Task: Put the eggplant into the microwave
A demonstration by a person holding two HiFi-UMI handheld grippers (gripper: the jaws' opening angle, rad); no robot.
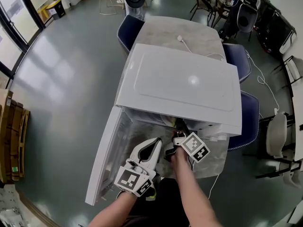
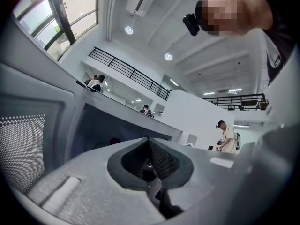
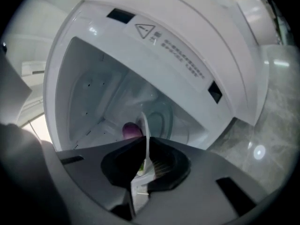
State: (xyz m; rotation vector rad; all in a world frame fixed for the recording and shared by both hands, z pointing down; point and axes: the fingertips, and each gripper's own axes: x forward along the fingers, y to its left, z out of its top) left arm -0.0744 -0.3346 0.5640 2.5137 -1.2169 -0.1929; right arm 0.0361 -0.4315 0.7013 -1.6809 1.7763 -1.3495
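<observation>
Left tongs [image 1: 154,145], shut and empty, stood beside the swung-open door [image 1: 106,164]. Right tongs [image 3: 144,142], closed on the eggplant [image 3: 130,130], reached past the front edge of the microwave [image 1: 184,86]. The purple end lay inside, with open cavity around it. The worktop [image 1: 165,32] extended behind.

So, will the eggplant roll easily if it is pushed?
Probably: its visible purple end looks rounded, so the eggplant may roll on the smooth microwave floor. It seems firm, not floppy, though only a small part shows past the right gripper, shut on a thin white edge.
</observation>
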